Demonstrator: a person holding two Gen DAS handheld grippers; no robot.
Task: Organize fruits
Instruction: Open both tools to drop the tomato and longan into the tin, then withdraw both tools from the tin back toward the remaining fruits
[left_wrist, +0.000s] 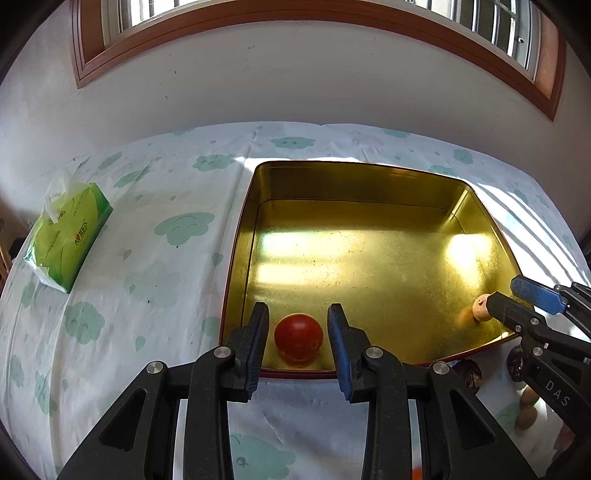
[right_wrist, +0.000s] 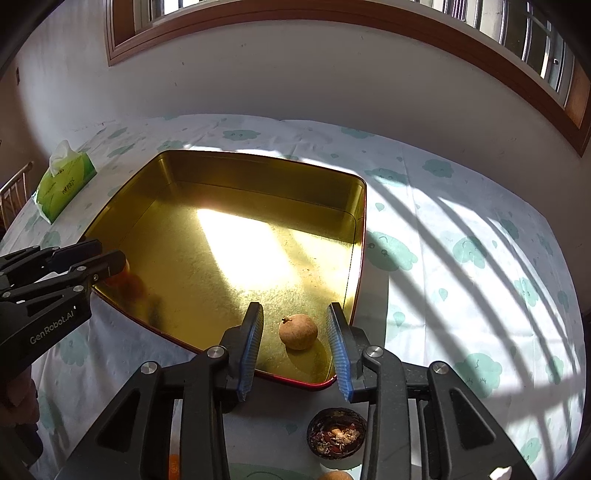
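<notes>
- Worktop (left_wrist: 147, 258), cloud-print cloth, set against the far wall under a window. Green tissue pack (left_wrist: 66, 236) far left, well clear of the work area.
- Gold tin tray (left_wrist: 369, 258) centre, open top, is likely the collection bin for the fruit. Interior bare apart from two pieces along the near wall.
- Left tongs (left_wrist: 298, 341): jaws apart, red fruit (left_wrist: 298, 341) sits between them on the tray floor, pads not touching it. Reads as just set down in the near-left corner.
- Right tongs (right_wrist: 295, 338): jaws apart too, small tan fruit (right_wrist: 298, 331) between them, free of both pads, near-right corner. The two ends keep the pieces separate.
- Loose fruit outside the tray, near edge: dark split husk (right_wrist: 337, 432), plus a tan piece at the bottom edge. I judge these are next to sort.
- View differences: right view shows the husk's open inside; left view only shows dark blobs there, plus two brownish fruits (left_wrist: 526, 408) near right.
</notes>
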